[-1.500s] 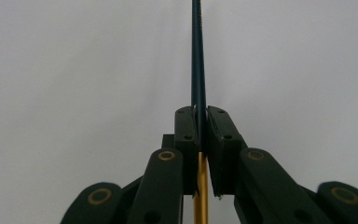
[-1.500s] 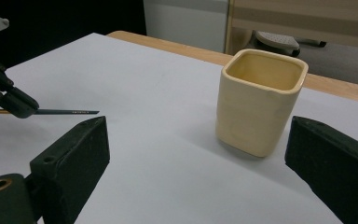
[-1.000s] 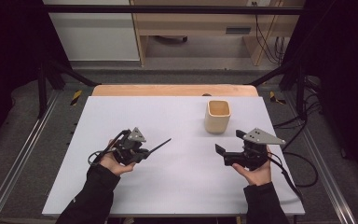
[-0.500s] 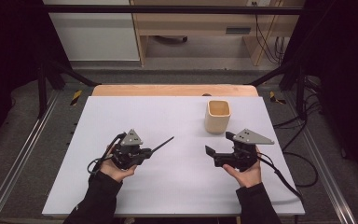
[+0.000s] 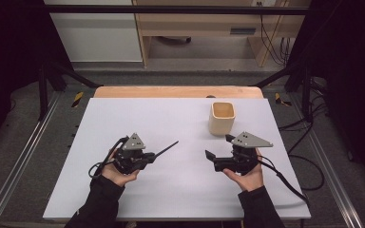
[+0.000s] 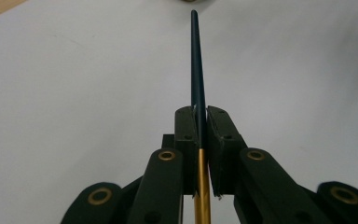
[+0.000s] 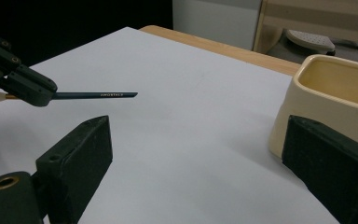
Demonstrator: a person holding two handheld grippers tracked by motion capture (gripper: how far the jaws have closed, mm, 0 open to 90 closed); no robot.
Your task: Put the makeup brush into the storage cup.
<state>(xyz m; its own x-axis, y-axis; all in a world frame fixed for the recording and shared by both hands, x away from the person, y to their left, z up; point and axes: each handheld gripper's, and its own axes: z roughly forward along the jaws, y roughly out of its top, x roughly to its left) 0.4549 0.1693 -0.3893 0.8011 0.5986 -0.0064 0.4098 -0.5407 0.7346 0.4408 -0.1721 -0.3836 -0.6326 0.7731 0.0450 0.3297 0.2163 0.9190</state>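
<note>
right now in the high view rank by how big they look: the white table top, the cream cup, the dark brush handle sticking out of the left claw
1. white table top
2. cream cup
3. dark brush handle, as long as the cup is wide, but far thinner

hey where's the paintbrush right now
The paintbrush is clamped in the left hand-held gripper, left of centre on the table in the high view, its dark handle pointing toward the cream cup.

White table (image 5: 123, 118) w/ cream cup (image 5: 222, 118) on it.
</note>
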